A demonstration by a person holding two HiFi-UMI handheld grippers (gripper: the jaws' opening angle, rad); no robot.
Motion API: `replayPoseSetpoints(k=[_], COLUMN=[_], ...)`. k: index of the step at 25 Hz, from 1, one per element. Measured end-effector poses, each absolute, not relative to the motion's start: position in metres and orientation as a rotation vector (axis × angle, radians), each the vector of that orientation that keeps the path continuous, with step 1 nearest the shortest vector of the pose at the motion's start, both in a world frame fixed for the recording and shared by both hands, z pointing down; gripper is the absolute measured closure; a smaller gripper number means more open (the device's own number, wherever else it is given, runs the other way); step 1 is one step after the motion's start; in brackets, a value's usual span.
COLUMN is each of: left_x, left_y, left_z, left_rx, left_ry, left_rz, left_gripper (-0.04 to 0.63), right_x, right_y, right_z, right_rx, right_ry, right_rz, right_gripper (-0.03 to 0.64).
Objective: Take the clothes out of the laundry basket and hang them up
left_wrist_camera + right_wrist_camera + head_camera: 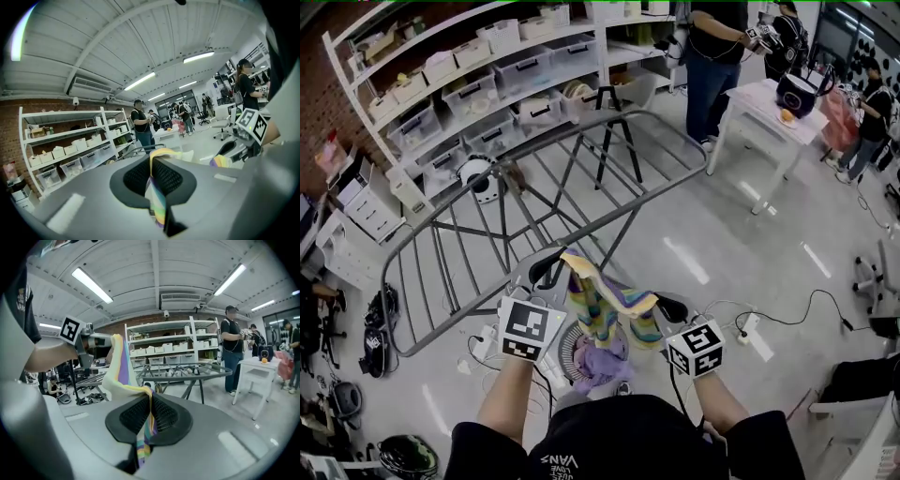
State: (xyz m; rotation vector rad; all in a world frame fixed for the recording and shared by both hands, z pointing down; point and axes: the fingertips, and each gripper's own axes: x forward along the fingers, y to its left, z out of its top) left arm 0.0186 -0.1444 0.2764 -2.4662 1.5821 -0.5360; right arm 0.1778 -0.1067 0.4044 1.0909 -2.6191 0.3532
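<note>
Laundry basket (566, 349), round and slotted, on the floor, lilac garment (602, 364) inside. Above it, the left gripper (555, 267) and right gripper (664, 307) have their fingers closed tight on a soft rainbow-striped cloth (598, 305). Its top edge runs left to right between them and the rest hangs down. Grey metal drying rack (581, 159) just beyond.

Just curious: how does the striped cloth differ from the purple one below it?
The striped cloth is multicoloured, the purple garment plain. The striped cloth is held up by the left gripper and right gripper; the purple garment lies bunched in the basket. Both are soft fabric.
</note>
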Motion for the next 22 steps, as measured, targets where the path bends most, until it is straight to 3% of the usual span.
replayPoseSetpoints(k=[9,22], left_x=[-0.003,-0.014], left_y=[-0.183,-0.282], left_z=[0.229,0.127], left_rx=[-2.424,-2.474], left_ry=[1.554,1.286], left_rz=[-0.473,-0.329], left_gripper=[0.584,0.584], right_x=[0.205,0.166], right_y=[-0.143,-0.195], right_z=[0.288,0.144], right_rx=[1.195,1.421], right_ry=[-2.684,-2.648], right_rz=[0.201,-0.127], right_gripper=[0.603,0.602])
